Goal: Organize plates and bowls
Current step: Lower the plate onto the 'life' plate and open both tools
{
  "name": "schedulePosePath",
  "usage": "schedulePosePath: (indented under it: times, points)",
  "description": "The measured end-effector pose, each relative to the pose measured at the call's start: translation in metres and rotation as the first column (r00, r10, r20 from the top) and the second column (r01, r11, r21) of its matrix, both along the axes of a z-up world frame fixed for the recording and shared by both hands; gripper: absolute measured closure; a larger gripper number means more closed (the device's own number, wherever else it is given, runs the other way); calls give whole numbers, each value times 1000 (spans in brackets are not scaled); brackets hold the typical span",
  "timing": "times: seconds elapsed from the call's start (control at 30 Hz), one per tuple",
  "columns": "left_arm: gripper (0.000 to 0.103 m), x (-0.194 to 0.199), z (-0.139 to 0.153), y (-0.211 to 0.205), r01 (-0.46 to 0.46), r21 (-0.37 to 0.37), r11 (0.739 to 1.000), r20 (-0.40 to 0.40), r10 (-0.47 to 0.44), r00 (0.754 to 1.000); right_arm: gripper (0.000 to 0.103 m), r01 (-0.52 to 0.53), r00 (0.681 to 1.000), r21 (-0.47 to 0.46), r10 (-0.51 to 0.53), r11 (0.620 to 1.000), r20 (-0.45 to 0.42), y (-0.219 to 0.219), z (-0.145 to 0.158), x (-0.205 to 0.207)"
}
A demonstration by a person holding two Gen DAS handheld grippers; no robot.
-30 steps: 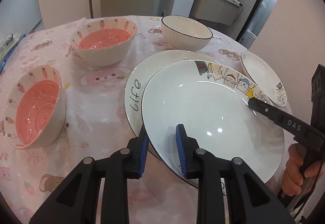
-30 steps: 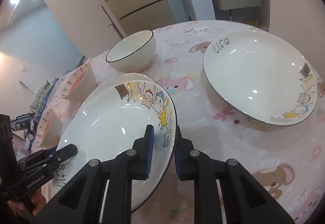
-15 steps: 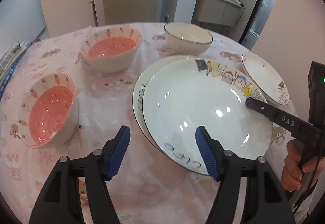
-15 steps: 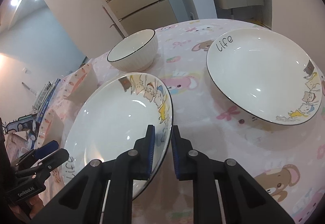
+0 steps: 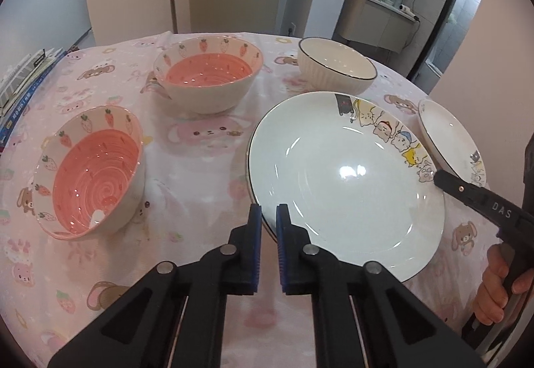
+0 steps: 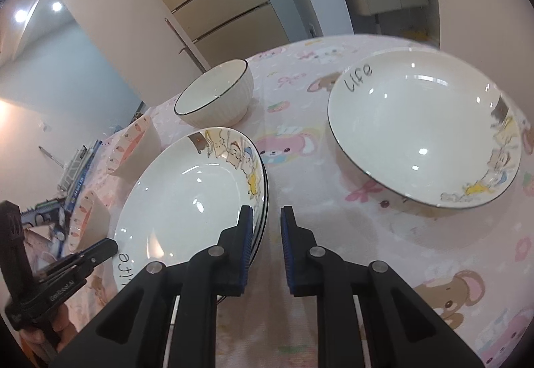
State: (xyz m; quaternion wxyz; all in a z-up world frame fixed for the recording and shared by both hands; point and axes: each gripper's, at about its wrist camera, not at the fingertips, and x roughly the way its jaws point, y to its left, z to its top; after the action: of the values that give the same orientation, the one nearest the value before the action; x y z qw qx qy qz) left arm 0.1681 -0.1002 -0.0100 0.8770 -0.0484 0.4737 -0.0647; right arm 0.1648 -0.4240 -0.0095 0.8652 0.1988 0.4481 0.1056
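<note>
The left gripper (image 5: 268, 217) has its fingers (image 5: 254, 234) clenched almost together at the near rim of the top plate (image 5: 343, 174). The rim shows in the narrow gap, but I cannot tell whether the pads pinch it. The right gripper (image 6: 267, 217) straddles the opposite rim with its fingers a little apart. One is over the plate and the other is over the cloth, and whether they press on the rim cannot be told either.

The top plate sits nested on the lower plate (image 6: 265, 197), in the middle of the bench (image 5: 200, 141). A third plate (image 6: 420, 134) lies apart to the right. The white bowl (image 5: 337, 67) and two pink bowls (image 5: 207, 77) (image 5: 93, 167) stand beyond and to the left.

The likely trouble is glazed china sliding on glazed china. If either gripper pulls away while catching the rim, it could drag the top plate off centre or tip it up, and it would clatter down. A sideways nudge could push the pair along the cloth.

A second ago the top plate lay offset, with the lower plate's "life" lettering exposed, and the left fingers were on its rim. Half a second ago those fingers were spread wide. Now they are shut again and the plates are squared up.
</note>
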Motion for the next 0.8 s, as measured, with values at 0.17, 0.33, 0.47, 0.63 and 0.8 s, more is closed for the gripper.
schedulePosePath:
  times: [0.17,0.33,0.47,0.63,0.8]
  points:
    - [96,-1,5,3,-4,-17,1000,21,4,1000,86,44,999,-44,-42,998,31,-2,6,-4]
    - [96,-17,29,0,9,-11,1000,224,-7,975,86,65,992,-54,-58,996,116,-5,20,-11]
    - [88,-24,37,-4,48,-32,998,307,-36,951,86,72,983,-58,-61,996,172,-5,29,-17]
    - [44,-31,43,-8,61,-34,998,395,-43,918,85,147,950,-131,-103,981,295,-6,48,-34]
    - [30,-45,58,-12,99,-51,994,457,-65,887,83,129,945,-65,-103,989,311,-30,61,-49]
